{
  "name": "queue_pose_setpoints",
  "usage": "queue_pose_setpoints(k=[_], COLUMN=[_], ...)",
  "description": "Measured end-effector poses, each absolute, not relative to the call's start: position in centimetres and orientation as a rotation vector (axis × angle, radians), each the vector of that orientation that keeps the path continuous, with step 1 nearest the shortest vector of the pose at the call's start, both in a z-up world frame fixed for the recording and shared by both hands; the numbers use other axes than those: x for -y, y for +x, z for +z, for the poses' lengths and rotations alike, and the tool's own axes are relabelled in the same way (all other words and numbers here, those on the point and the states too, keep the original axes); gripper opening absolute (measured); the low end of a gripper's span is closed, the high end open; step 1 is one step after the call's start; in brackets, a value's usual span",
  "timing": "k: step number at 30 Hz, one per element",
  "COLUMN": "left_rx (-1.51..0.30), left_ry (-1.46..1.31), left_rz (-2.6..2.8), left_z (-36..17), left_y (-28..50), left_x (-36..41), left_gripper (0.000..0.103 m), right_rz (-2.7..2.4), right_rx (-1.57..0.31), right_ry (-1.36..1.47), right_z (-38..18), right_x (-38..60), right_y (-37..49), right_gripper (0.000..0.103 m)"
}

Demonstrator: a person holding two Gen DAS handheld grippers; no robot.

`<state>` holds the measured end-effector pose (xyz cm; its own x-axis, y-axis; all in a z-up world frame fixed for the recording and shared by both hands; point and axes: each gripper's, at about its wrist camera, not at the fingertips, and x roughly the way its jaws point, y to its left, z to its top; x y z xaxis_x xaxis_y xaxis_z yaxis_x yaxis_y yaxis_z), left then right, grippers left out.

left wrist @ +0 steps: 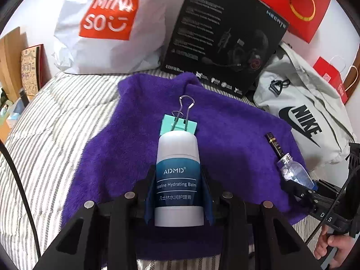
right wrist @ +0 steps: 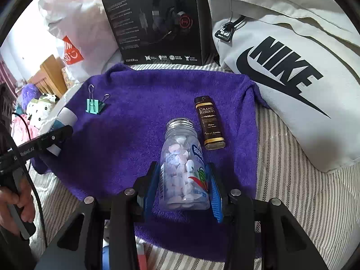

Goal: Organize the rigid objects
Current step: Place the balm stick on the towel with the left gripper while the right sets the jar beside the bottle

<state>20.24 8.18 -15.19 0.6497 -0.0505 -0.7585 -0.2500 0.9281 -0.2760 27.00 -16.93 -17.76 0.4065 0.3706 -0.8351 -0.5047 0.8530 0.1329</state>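
My left gripper [left wrist: 178,177] is shut on a white and blue balm tube [left wrist: 177,175], held lengthwise over the purple towel [left wrist: 117,148]. A teal binder clip [left wrist: 178,123] lies on the towel just beyond the tube's tip; it also shows in the right wrist view [right wrist: 94,105]. My right gripper [right wrist: 183,175] is shut on a clear candy bottle [right wrist: 183,164] with no cap, above the towel [right wrist: 139,112]. A brown Grand Reserve lighter [right wrist: 210,123] lies on the towel just right of the bottle. The left wrist view shows the bottle [left wrist: 294,173] and lighter [left wrist: 275,145] at the right.
A black headset box [right wrist: 155,20], a white Miniso bag [left wrist: 108,24], a grey Nike bag [right wrist: 292,67] and red paper bags [left wrist: 299,4] stand behind the towel. The striped bedsheet [left wrist: 49,117] surrounds the towel. A wooden bedside unit [left wrist: 11,63] is at far left.
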Motion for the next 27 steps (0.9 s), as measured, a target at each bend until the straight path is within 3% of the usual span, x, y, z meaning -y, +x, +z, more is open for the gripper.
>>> queue_pose_setpoints(k=[21, 27], left_rx=[-0.905, -0.918], left_ry=[-0.293, -0.325], left_rz=[0.141, 0.118], left_z=[-16.2, -16.0], left_y=[21.9, 21.6], left_x=[-7.4, -7.6], left_gripper=[0.034, 0.041], right_rz=[0.518, 0.526], right_rx=[-0.993, -1.004], right_ry=[-0.268, -0.257], right_z=[-19.3, -19.4], right_x=[15.5, 15.6], right_y=[26.9, 27.1], right_gripper=[0.042, 0.044])
